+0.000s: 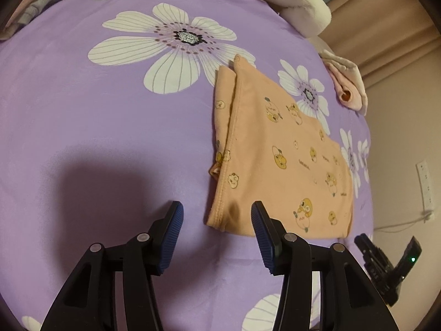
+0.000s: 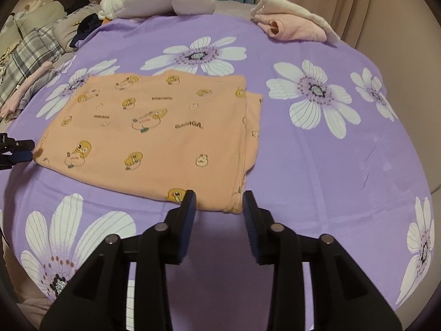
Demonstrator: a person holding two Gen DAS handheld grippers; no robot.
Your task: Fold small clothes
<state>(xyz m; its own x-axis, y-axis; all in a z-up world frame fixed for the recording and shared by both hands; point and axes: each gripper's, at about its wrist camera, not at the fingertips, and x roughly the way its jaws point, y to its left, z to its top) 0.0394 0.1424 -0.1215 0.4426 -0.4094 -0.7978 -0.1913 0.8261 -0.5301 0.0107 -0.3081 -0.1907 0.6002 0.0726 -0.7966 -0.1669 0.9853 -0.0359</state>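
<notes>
**Folded cloth on the bed, one hand-held gripper at each near corner**

A bed [image 2: 317, 171] with a purple flowered cover fills both views, with curtains behind it and other laundry at the far edge: a white towel [image 2: 160, 0] and a pink roll [image 2: 292, 27].

The task's thing is the orange cloth [image 2: 154, 132], printed with small yellow animals. It lies flat on the cover, already folded at least once, because along one side a lower layer shows out from under the upper one. In the right wrist view its long axis runs from left to right, so the cloth lies across the line of the right hand-held gripper [image 2: 219, 204] and just in front of it.

The right hand-held gripper hangs over the near edge of the cloth, close to the corner where the layers show. Its jaws stand apart, with nothing pressed between them. The left hand-held gripper [image 1: 217, 215] is at the opposite end of the same near edge; its jaws are also apart and empty, and the corner of the cloth lies between and under them. I cannot tell whether either one touches the fabric.

Both are about equally near, each to its own corner. My judgement is that the coming move would be to pinch these two corners and carry the near edge over to the far edge, across the short axis.
</notes>
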